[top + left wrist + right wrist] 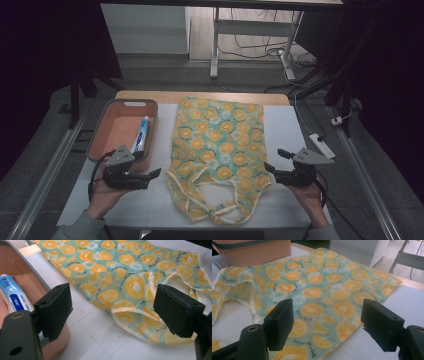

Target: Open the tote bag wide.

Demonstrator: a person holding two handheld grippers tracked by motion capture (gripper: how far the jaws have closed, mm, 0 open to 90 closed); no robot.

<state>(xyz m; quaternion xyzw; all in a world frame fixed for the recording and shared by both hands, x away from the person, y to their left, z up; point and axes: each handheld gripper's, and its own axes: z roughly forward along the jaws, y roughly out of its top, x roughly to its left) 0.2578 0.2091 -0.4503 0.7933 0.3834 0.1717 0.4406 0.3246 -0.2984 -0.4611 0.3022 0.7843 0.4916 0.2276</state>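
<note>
Using the bag (218, 145) as landmark, going left to right.

Far left of the bag: a pink tray (101, 145) w/ a grey rim, sitting on the white table (155, 205). Its right wall runs just beside the bag's left edge, w/ a thin strip of bare table between. Inside the tray, a blue-and-white tube (141, 134) lies lengthwise along the wall nearest the bag.

Left gripper (156, 173) is held low at the tray's near corner, jaws pointing across toward the bag's lower left edge. Jaws spread wide, nothing between them, pads clear of the cloth. In the left gripper view one pad (56, 310) stands right by the tray's corner wall, the other (176, 310) shows in front of the bag's handle area; whether it hangs above the cloth or touches it, can't tell. A patch of bare white table lies between the pads, so room there.

Middle: the bag itself, teal cloth w/ orange-slice print, lies flat, bottom edge toward the far wooden edge of the table, handles (220, 202) looped at the near end w/ pale trim. Handle loops are a bit rumpled, reaching close to the near table edge.

Right of the bag: right gripper (275, 161), jaws also spread wide and empty, aimed at the bag's lower right edge. In the right gripper view the bag's corner and side edge pass between the pads (279, 323); contact not evident. Bare table right of the bag up to the table's right edge, open strip there.
</note>
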